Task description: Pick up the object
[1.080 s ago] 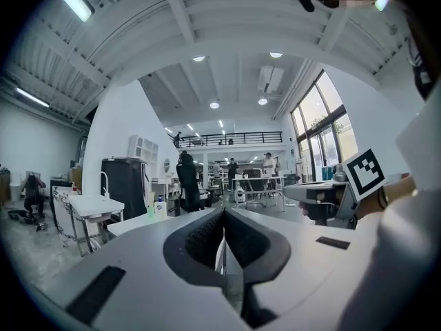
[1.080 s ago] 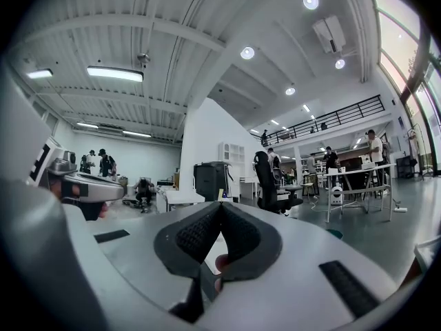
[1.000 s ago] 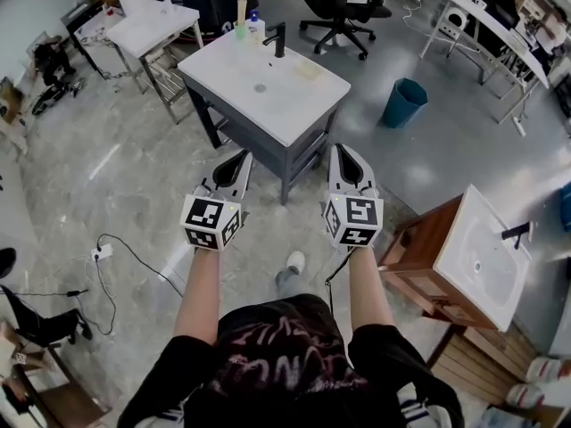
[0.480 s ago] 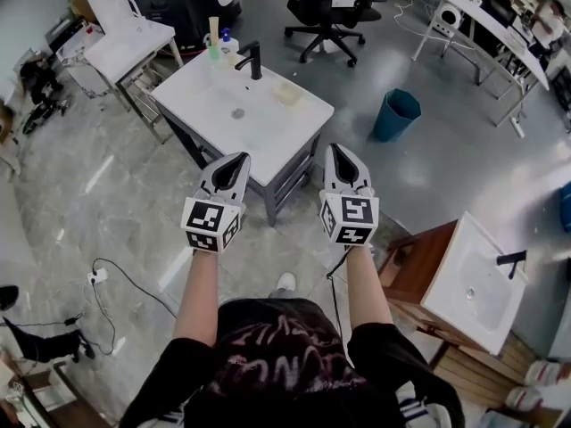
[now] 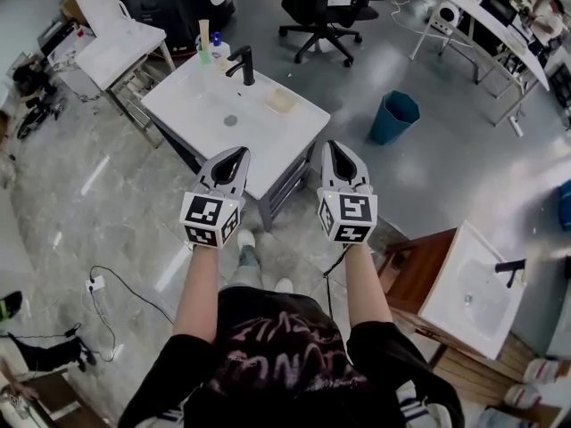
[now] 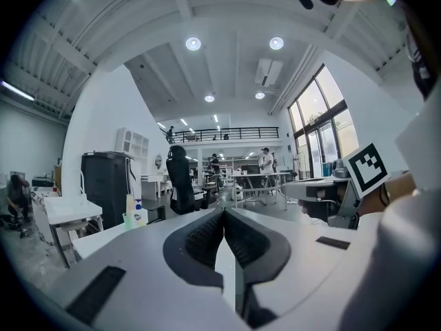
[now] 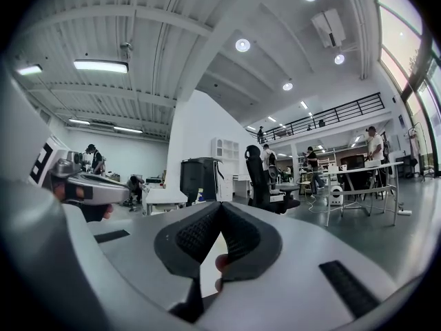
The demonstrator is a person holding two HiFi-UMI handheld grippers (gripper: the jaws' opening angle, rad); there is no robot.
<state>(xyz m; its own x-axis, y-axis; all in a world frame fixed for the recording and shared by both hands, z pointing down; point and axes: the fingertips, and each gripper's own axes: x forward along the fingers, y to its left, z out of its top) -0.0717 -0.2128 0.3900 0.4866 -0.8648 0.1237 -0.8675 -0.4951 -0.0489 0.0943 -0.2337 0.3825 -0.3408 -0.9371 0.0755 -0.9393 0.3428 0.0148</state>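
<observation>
A white sink vanity [image 5: 192, 105] stands ahead of me with a black faucet [image 5: 243, 63], a pale yellow bar [image 5: 280, 101] to the right of the basin, and bottles [image 5: 207, 45] at its back edge. My left gripper [image 5: 235, 153] hovers over the vanity's near edge, shut and holding nothing. My right gripper [image 5: 336, 146] is level with it, just past the vanity's near right corner, also shut and holding nothing. In the left gripper view the jaws [image 6: 224, 212] meet with nothing between them; the right gripper view shows the same [image 7: 220, 205].
A teal bin [image 5: 395, 116] stands on the floor to the right. A black office chair [image 5: 314, 3] is behind the vanity. A second wood-sided sink [image 5: 468, 283] is at my right. A white side table [image 5: 116, 47] is at the far left, and cables [image 5: 107, 279] lie on the floor.
I have walked closer: the vanity has slid down and left in the head view until its near edge lies under the grippers. Both grippers stayed shut and side by side.
</observation>
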